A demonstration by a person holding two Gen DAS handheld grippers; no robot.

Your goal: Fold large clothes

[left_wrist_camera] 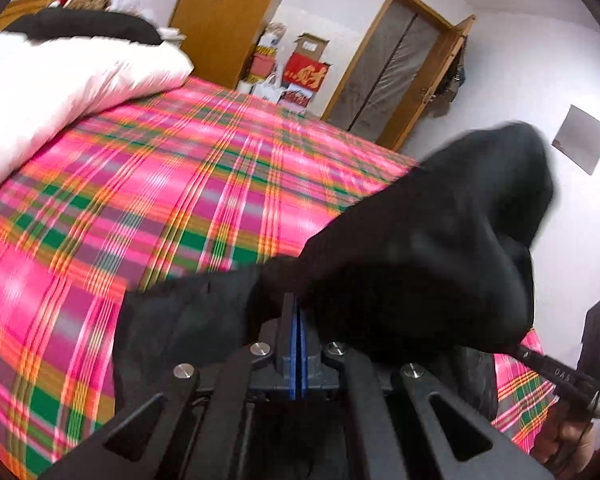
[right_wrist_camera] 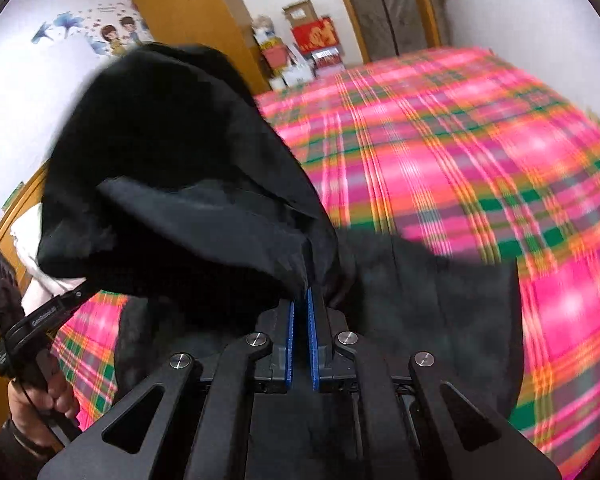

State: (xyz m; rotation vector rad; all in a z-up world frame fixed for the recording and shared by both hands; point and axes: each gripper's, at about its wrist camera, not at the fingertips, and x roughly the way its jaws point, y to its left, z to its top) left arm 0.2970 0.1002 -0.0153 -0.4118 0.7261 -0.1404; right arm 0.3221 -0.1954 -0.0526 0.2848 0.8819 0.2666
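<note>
The black garment [left_wrist_camera: 420, 240] is held up over the pink checked bed sheet [left_wrist_camera: 160, 184]. It is pinched tight by the left gripper [left_wrist_camera: 298, 312], whose blue pads are pressed together. It is pinched by the right gripper [right_wrist_camera: 302, 300] too. A white quilt [left_wrist_camera: 60, 92] is seen far back.

This is a bedroom in someone's home. A wide bed [left_wrist_camera: 180, 184] takes up most of the room, spread with a bright pink, green and orange plaid sheet, and a white quilt [left_wrist_camera: 60, 92] is bunched at its head. Wooden doors [left_wrist_camera: 404, 64] break the white walls, cardboard and red gift boxes [left_wrist_camera: 304, 72] are stacked in the corner, and cartoon stickers [right_wrist_camera: 116, 36] decorate the wall by the wardrobe [right_wrist_camera: 188, 24].
</note>
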